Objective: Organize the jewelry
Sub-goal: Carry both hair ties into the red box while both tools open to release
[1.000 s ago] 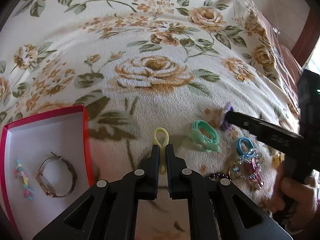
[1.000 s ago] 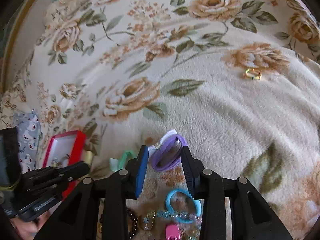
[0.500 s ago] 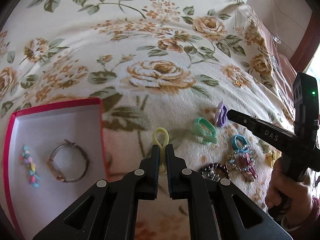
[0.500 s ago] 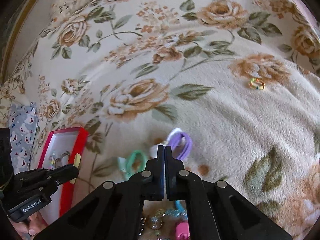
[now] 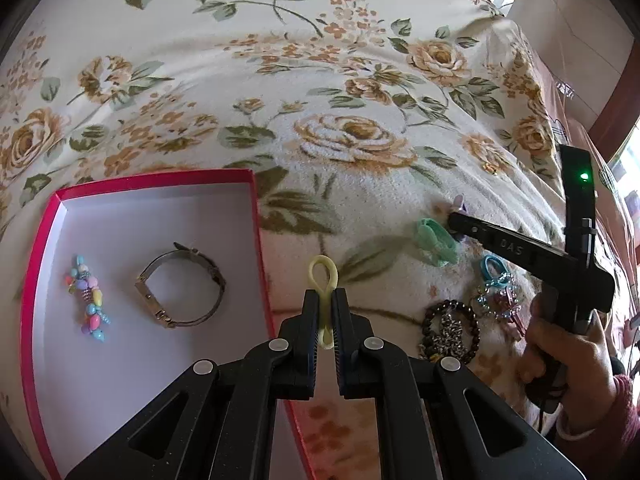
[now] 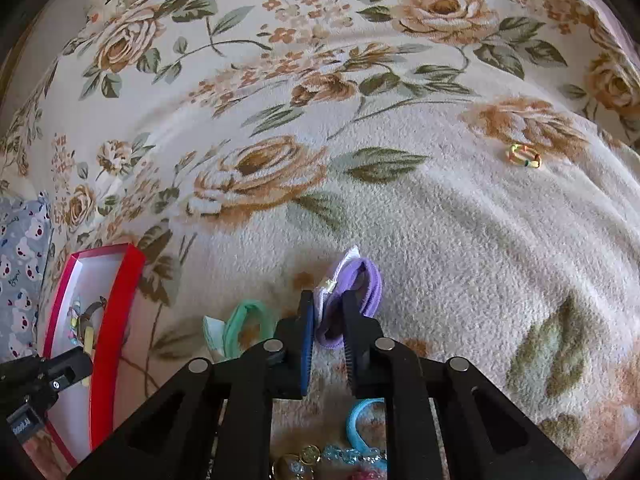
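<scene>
My left gripper (image 5: 325, 298) is shut on a yellow hair tie (image 5: 323, 276) and holds it at the right rim of the red box (image 5: 256, 216). The box holds a watch (image 5: 180, 290) and a pastel bead bracelet (image 5: 89, 300). My right gripper (image 6: 329, 300) is shut on a purple hair tie (image 6: 362, 284), low over the blanket. It also shows in the left wrist view (image 5: 456, 218). A green hair tie (image 6: 244, 320) lies just left of it, and the red box (image 6: 120, 280) is far left.
A blue hair tie (image 5: 493, 266), a crystal charm bracelet (image 5: 498, 296) and a dark bead bracelet (image 5: 450, 330) lie on the floral blanket near the right hand. A small multicoloured ring (image 6: 523, 155) lies far right. A grey patterned cloth (image 6: 20, 272) sits at the left edge.
My left gripper carried the yellow hair tie left to the box rim. My right gripper closed on the purple hair tie and now holds it, jaws slightly apart around it.
</scene>
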The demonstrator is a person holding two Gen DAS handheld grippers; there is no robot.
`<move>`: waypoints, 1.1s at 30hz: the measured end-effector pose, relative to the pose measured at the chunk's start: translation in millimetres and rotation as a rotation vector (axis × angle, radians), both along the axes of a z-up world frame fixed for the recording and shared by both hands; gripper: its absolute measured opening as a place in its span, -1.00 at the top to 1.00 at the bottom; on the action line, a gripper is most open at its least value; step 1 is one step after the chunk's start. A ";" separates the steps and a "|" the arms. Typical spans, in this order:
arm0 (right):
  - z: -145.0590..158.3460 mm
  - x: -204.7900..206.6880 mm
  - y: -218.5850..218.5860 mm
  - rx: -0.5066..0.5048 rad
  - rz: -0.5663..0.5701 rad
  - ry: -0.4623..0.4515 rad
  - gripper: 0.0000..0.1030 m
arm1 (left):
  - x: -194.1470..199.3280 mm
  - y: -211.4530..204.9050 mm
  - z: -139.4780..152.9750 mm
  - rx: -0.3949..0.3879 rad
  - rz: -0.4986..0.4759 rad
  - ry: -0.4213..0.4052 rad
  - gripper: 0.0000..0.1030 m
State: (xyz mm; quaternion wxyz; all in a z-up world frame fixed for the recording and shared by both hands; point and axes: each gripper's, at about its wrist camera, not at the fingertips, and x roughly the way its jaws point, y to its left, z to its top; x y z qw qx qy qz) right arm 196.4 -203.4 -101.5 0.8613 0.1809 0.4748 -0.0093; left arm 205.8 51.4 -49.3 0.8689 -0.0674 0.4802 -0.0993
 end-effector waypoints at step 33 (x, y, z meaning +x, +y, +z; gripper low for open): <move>48.2 -13.1 225.7 0.145 0.550 -0.070 0.80 | -78.1 132.5 1.1 0.003 0.275 0.000 0.88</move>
